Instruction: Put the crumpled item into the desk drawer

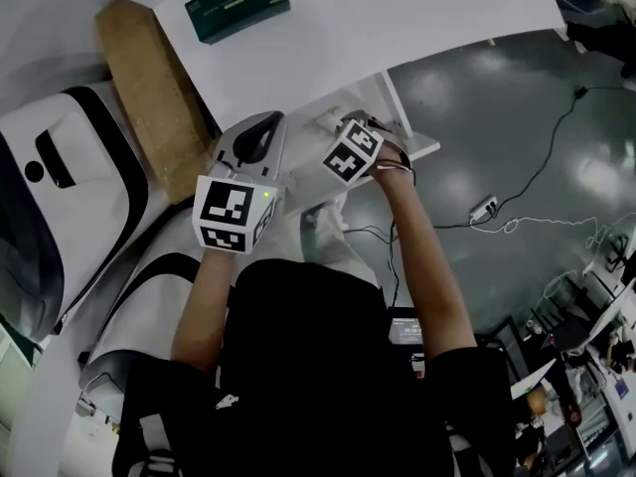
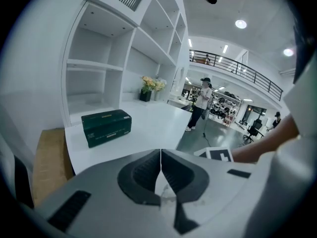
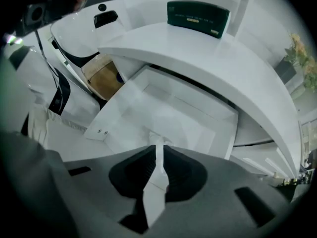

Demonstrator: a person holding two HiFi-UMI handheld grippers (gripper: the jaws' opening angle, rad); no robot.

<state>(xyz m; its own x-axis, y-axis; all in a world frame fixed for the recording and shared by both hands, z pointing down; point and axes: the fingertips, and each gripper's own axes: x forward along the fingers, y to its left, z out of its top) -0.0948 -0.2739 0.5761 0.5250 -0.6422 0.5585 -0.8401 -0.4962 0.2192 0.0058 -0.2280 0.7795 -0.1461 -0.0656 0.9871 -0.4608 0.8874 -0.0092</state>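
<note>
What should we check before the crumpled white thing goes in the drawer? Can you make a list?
1. Drawer pulled open: ok.
2. Crumpled item pinched between the right gripper fingers: ok.
3. Right gripper pointing into the drawer opening: ok.
4. Room in the drawer: ok, nothing shows inside.
5. Left gripper off to the side, fingers together, holding nothing: ok.
6. Grip firm enough: cannot tell.
</note>
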